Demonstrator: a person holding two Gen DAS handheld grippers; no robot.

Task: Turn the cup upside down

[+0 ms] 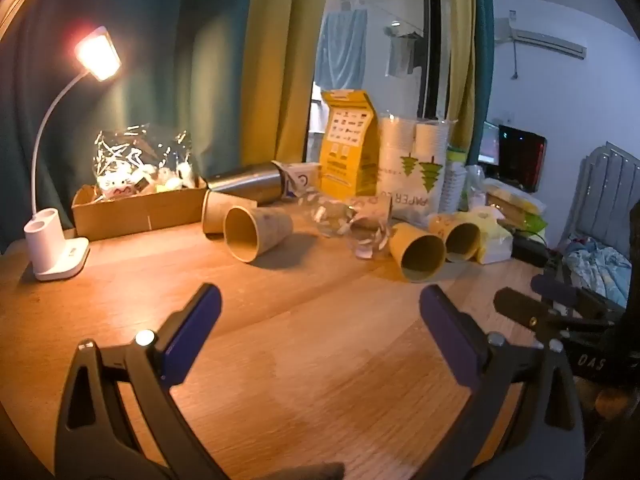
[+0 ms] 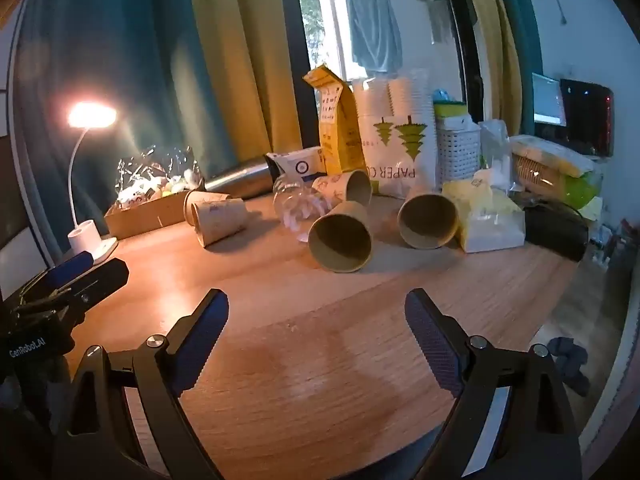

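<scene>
Left gripper point(image 1: 320, 312) and right gripper point(image 2: 316, 316) hover over wooden tabletop point(image 2: 320, 360), jaws spread wide, nothing held. Tan paper cups lie tipped on sides beyond: nearest cup point(image 2: 341, 242), mouth toward camera, beside clear plastic bottle point(image 2: 298, 208).

Dim room; warm desk lamp point(image 1: 98, 53) glare left, cool window point(image 2: 326, 28) daylight behind; fisheye-bent edges, soft focus.
</scene>
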